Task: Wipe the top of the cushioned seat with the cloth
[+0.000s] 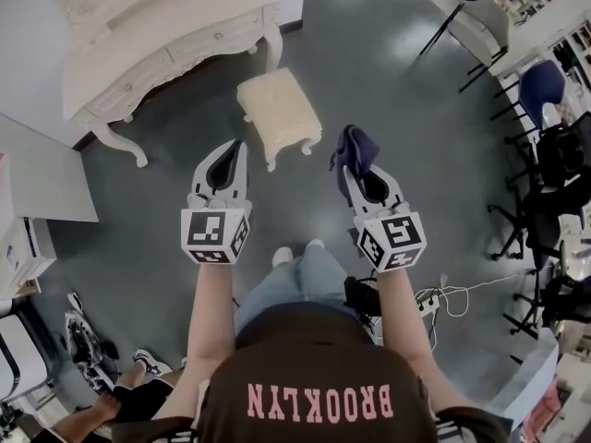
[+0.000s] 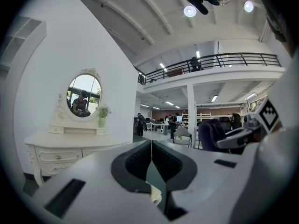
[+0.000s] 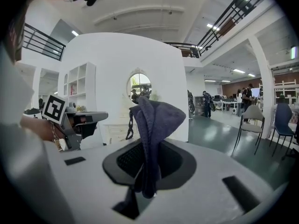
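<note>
A cream cushioned stool [image 1: 278,109] with carved legs stands on the grey floor ahead of me, in front of the white dressing table [image 1: 148,35]. My right gripper [image 1: 352,167] is shut on a dark blue cloth [image 1: 355,148], which bunches up above the jaws [image 3: 152,120]. It hovers to the right of the stool, in the air. My left gripper [image 1: 229,164] is shut with nothing in it, held just near the stool's front left side. In the left gripper view the jaws [image 2: 151,146] meet, and a bit of the cream stool [image 2: 155,197] shows below.
The dressing table with an oval mirror [image 2: 84,95] stands against a white wall. Chairs [image 1: 476,21] and desks fill the far right. A power strip with cable [image 1: 434,301] lies on the floor at my right. Shoes [image 1: 81,335] and another person's legs are at lower left.
</note>
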### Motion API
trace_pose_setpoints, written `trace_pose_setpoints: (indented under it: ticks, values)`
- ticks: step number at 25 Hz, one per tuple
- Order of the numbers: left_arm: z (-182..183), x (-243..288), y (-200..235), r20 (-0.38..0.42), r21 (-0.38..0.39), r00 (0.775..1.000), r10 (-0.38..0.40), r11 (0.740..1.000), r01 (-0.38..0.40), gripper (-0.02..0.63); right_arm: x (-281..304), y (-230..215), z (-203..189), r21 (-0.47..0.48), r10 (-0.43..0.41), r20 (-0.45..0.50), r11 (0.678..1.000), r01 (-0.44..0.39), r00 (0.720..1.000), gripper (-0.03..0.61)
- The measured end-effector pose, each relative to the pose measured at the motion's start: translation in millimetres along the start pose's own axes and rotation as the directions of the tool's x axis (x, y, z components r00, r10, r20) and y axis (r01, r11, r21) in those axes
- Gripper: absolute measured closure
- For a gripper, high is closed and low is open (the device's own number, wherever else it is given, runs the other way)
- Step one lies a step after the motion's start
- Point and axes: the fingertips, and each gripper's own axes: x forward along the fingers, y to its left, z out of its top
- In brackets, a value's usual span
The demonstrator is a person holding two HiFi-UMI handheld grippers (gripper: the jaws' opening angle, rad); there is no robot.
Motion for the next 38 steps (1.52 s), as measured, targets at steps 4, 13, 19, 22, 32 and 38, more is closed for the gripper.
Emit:
trace_pose_setpoints:
  ticks: [4,13,19,22,32,38]
  values:
    - [-5.3,19.2,13.0,-0.01,-0.008,1.0,0.017,1.0,-0.017,0.609,26.9,-16.5,1.0,0.01,0.003,-0.008,1.0,-0.003,1.0,0.531]
    - [-9.1,91.6,42.6,-0.029,-0.007,0.998,0.047,0.999,-0.048,0.609,99.3,-60.3,11.5,0.013,0.035,-0.018,0.999,-0.034,0.999,0.531]
    - [-19.0,160.1,59.5,-0.072,-0.022,0.995,0.063,0.998,-0.064,0.609,158.0,-108.9,27.4,0.024,0.047,-0.036,0.999,-0.046,0.998,0.531]
    - [-29.4,197.3,67.6,-0.105,-0.035,0.992,0.073,0.996,-0.077,0.609,189.6,-133.8,28.9,0.012,0.067,-0.064,0.998,-0.067,0.996,0.531]
    - [-80.7,296.2,89.2,-0.233,-0.072,0.964,0.13,0.986,-0.151,0.609,283.6,-198.5,-14.3,0.038,0.174,-0.226,0.985,-0.17,0.958,0.531]
    - [-121.4,322.8,100.2,-0.309,-0.097,0.941,0.141,0.979,-0.178,0.609,319.2,-214.3,-52.5,0.072,0.21,-0.301,0.978,-0.197,0.93,0.531]
